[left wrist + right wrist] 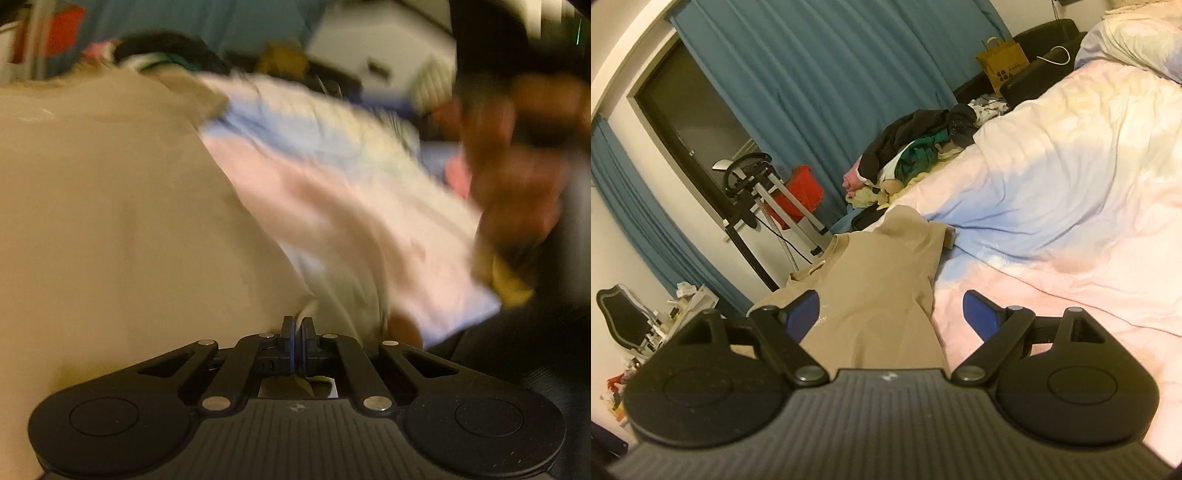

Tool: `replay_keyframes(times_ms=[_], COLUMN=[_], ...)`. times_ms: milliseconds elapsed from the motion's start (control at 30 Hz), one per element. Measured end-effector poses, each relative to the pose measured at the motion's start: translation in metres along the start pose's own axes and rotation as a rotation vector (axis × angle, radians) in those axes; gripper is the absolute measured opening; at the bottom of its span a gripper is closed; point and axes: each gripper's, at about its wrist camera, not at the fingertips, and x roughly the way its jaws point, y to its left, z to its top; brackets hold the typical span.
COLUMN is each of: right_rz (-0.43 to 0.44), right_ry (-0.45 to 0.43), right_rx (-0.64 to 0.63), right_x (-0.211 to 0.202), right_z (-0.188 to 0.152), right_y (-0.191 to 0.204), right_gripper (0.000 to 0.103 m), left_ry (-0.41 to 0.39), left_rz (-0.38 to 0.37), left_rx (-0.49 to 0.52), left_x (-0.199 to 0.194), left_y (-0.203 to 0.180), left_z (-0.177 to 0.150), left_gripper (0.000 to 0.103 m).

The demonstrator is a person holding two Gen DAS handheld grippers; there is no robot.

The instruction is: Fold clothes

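A beige shirt point(871, 280) lies spread on a pastel duvet point(1052, 192) on a bed. My left gripper point(297, 323) is shut on an edge of the beige shirt point(110, 206), and cloth shows between the closed jaws; that view is blurred by motion. My right gripper point(890, 314) is open and empty, hovering just over the shirt with one blue pad point(803, 314) above the cloth and the other point(979, 317) above the duvet. The hand holding the right gripper point(517, 166) shows blurred at the right of the left wrist view.
A pile of dark, green and pink clothes point(912, 151) sits at the bed's far edge. Blue curtains point(820, 74), an exercise machine point(757, 184), a red box point(799, 192) and a brown paper bag point(1003, 62) stand beyond. A cluttered shelf point(676, 314) is at left.
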Motion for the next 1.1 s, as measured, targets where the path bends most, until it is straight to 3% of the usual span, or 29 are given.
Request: replay_keyframes(times_ms=[100, 200, 700, 800, 833, 900, 967, 1033, 1100], right_rz=[-0.005, -0.015, -0.007, 0.064, 0.09, 0.117, 0.12, 0.147, 0.171], right_ry=[-0.005, -0.005, -0.01, 0.003, 0.01, 0.017, 0.04, 0.062, 0.078], right_rx=[0.009, 0.017, 0.035, 0.081, 0.11, 0.152, 0.186, 0.24, 0.3], right_x=[0.002, 0.004, 0.004, 0.006, 0.008, 0.016, 0.037, 0.065, 0.094], right_z=[0.0, 0.0, -0.001, -0.001, -0.001, 0.002, 0.011, 0.018, 0.023], right_y=[-0.001, -0.001, -0.003, -0.008, -0.012, -0.016, -0.016, -0.019, -0.024], right_gripper=[0.087, 0.087, 0.087, 0.087, 0.087, 0.087, 0.087, 0.087, 0.087], left_ry=[-0.109, -0.184, -0.078, -0.1, -0.11, -0.13, -0.15, -0.17, -0.19], left_rz=[-0.074, -0.125, -0.295, -0.238, -0.214, -0.165, -0.116, -0.066, -0.017], left_rx=[-0.138, -0.199, -0.175, -0.189, -0.194, -0.205, -0.216, -0.226, -0.237], left_x=[-0.042, -0.071, -0.031, -0.032, -0.034, -0.036, -0.039, -0.041, -0.043], left_y=[0.031, 0.049, 0.017, 0.026, 0.03, 0.038, 0.045, 0.053, 0.061], left_z=[0.012, 0.018, 0.011, 0.015, 0.017, 0.02, 0.024, 0.028, 0.032], left_gripper=[0.003, 0.003, 0.004, 0.005, 0.012, 0.035, 0.068, 0.078, 0.08])
